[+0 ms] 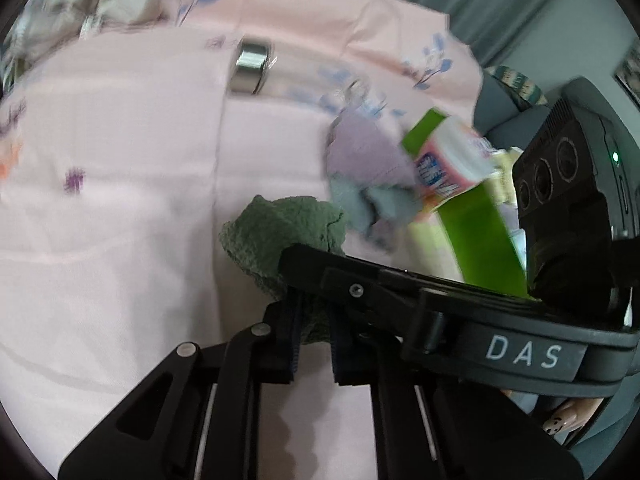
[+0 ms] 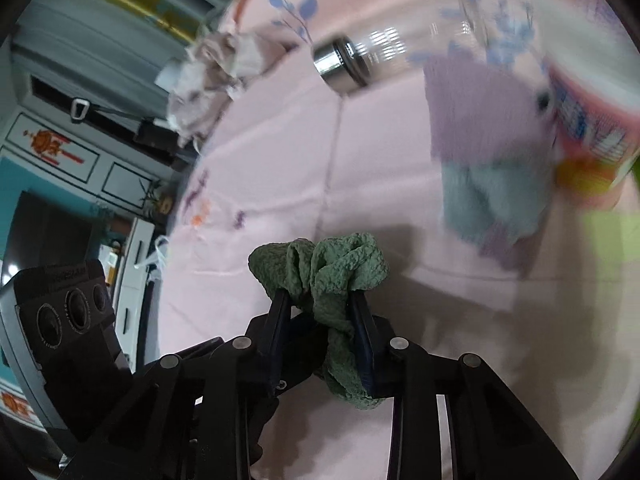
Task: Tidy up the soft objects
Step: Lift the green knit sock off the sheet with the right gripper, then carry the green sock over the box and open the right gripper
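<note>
Green cloth (image 2: 320,268) pinched by both left gripper (image 1: 314,332) and right gripper (image 2: 320,320), bunched above pink bedsheet (image 2: 280,160), probably for folding.

One green cloth (image 2: 320,268), bunched. One lilac cloth (image 2: 480,100) and one pale blue cloth (image 2: 488,204), overlapping, though blur makes it hard to say whether they are two separate pieces. One crumpled beige cloth (image 2: 212,72) at the far edge. One metal tin (image 2: 340,62). One green-and-pink carton (image 1: 452,172). One pink floral sheet (image 2: 280,168) under it all. Two grippers, left (image 1: 312,344) and right (image 2: 320,340)
</note>
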